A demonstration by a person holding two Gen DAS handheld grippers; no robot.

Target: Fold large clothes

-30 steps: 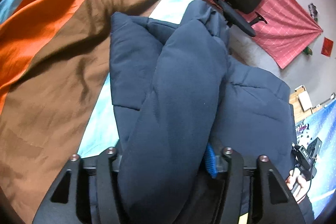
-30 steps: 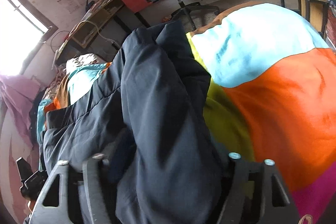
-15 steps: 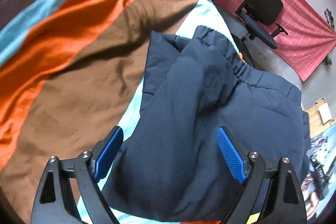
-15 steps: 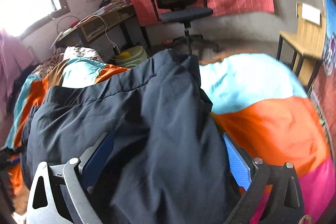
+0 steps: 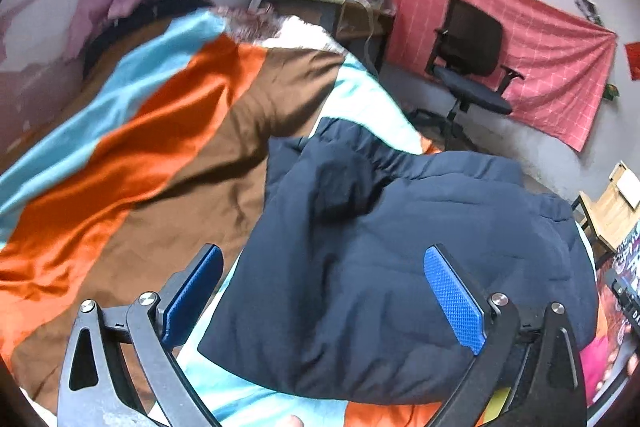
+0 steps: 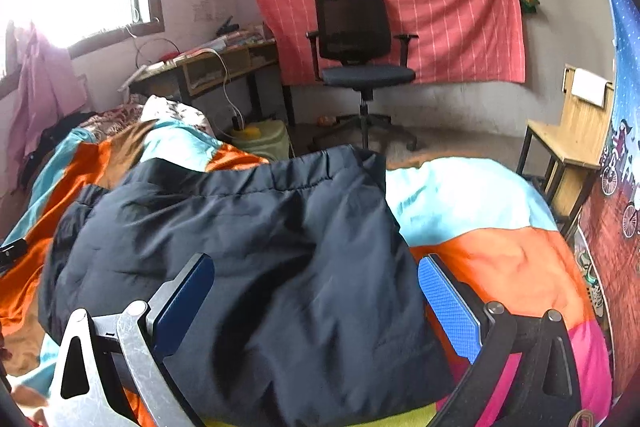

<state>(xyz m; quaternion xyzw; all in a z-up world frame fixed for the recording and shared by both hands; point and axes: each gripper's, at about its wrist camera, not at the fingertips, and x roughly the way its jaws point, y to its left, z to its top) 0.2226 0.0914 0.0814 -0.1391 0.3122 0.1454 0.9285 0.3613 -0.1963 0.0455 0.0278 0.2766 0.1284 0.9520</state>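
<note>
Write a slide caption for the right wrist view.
Open right gripper above a folded navy jacket lying on a colourful bedspread.

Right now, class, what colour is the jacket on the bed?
Dark navy blue; the jacket shows best in the right wrist view.

Left tool [image 5: 322, 297] and right tool [image 6: 316, 301] both gape wide, empty.

A bulky dark navy jacket [image 5: 400, 259] fills the middle of a striped bedspread [image 5: 132, 163]. Bare bedspread lies open from 9 to 11 o'clock of the jacket. An office chair [image 6: 360, 59] stands beyond the bed at 12 o'clock.
</note>
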